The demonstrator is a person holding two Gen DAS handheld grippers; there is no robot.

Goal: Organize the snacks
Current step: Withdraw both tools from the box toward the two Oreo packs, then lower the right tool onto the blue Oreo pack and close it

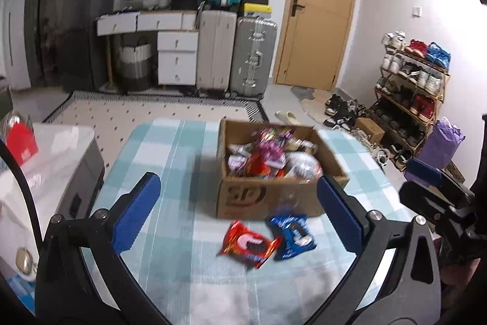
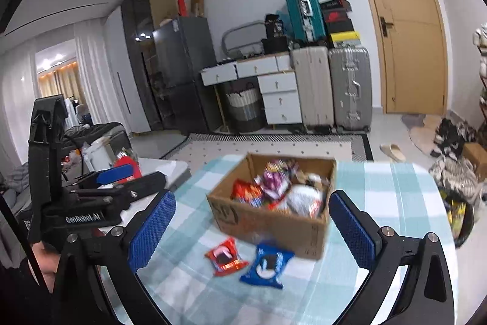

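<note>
Left wrist view: left gripper [image 1: 239,213] is spread wide and empty, nothing between the blue pads [image 1: 138,213]. The cardboard box [image 1: 243,198] sits on the checked tablecloth [image 1: 170,172], piled with mixed snack packets. Two packets lie flat on the cloth just in front of the box — red packet [image 1: 248,244] and blue packet [image 1: 291,235], nearly touching at one edge. Right gripper [image 1: 432,191] shows at the right edge, also off the packets.

Right wrist view: right gripper [image 2: 252,229] is likewise fully spread with nothing in it. The red packet [image 2: 224,257] is on the left, the blue packet [image 2: 268,265] right of it, close to the box's [image 2: 274,221] near wall. The frame is blurred, so the packet edges are soft.

My read: the step is picking one loose packet per hand. To do it well, take red with the left and blue with the right so the arms don't cross. Come in low, pinch across the short side — flat foil tends to slide, so close slowly. Keep clear of the box wall on the blue one.
</note>
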